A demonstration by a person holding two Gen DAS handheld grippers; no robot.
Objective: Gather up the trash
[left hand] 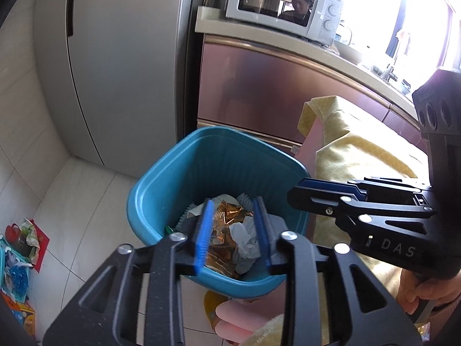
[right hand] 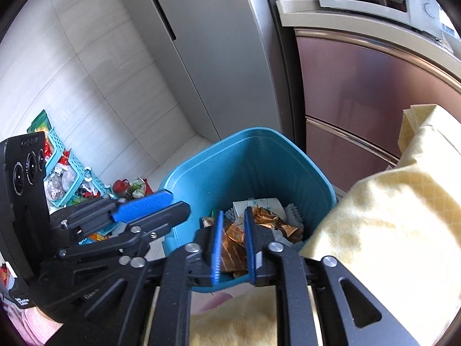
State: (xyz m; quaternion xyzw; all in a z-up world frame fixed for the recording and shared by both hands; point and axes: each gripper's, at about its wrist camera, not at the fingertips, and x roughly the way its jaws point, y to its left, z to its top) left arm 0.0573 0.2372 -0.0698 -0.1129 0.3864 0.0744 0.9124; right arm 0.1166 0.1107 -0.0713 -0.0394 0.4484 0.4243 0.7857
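A blue trash bin (left hand: pixel 161 190) stands on the floor by the table's corner; it also shows in the right wrist view (right hand: pixel 236 161). Inside it lie a gold foil wrapper (left hand: pixel 227 216), a crumpled white tissue (left hand: pixel 245 233) and other scraps; the wrapper also shows in the right wrist view (right hand: pixel 268 219). My left gripper (left hand: pixel 234 236) hovers open and empty above the bin's near rim. My right gripper (right hand: pixel 234 248) hovers over the bin too, its jaws apart by a narrow gap with nothing between them. Each gripper shows from the side in the other's view (left hand: pixel 322 199) (right hand: pixel 152 207).
A yellow cloth (left hand: pixel 351 150) covers the table to the right of the bin. Teal baskets with packets and litter (right hand: pixel 66 176) sit on the tiled floor at the left. A grey fridge (left hand: pixel 121 72), pink cabinets (left hand: pixel 259 86) and a microwave (left hand: pixel 282 5) stand behind.
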